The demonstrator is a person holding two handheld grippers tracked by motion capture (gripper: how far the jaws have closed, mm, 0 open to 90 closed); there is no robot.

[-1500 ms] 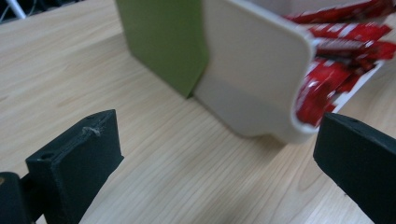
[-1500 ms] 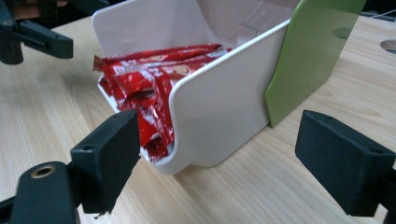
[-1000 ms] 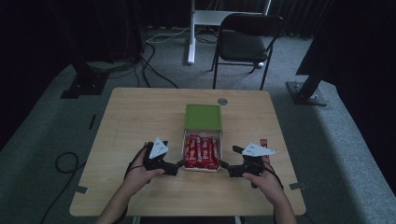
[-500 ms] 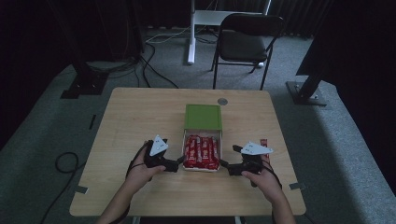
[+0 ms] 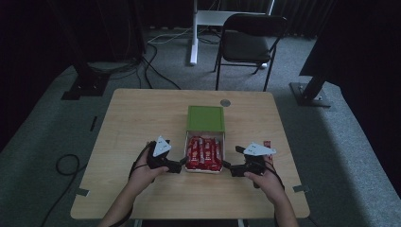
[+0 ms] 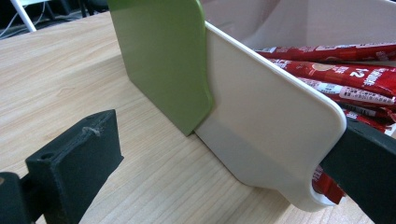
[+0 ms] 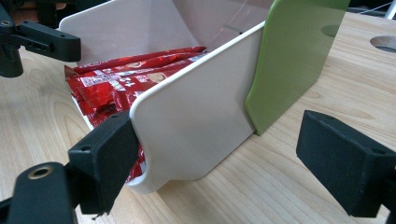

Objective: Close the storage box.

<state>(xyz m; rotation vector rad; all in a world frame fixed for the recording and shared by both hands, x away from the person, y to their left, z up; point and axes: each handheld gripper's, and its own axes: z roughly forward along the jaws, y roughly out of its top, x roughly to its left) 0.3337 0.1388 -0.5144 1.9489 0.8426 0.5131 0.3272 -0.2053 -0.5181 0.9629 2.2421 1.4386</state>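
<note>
The cream box of red packets sits near the front middle of the tabletop, its green lid slid partway toward the far end. The left tool is spread wide across the box's near left corner, one jaw inside against the wall, the other standing clear outside. The right tool straddles the near right corner likewise, wide apart; its inner jaw seems to touch the wall, though the angle leaves that uncertain.
</note>
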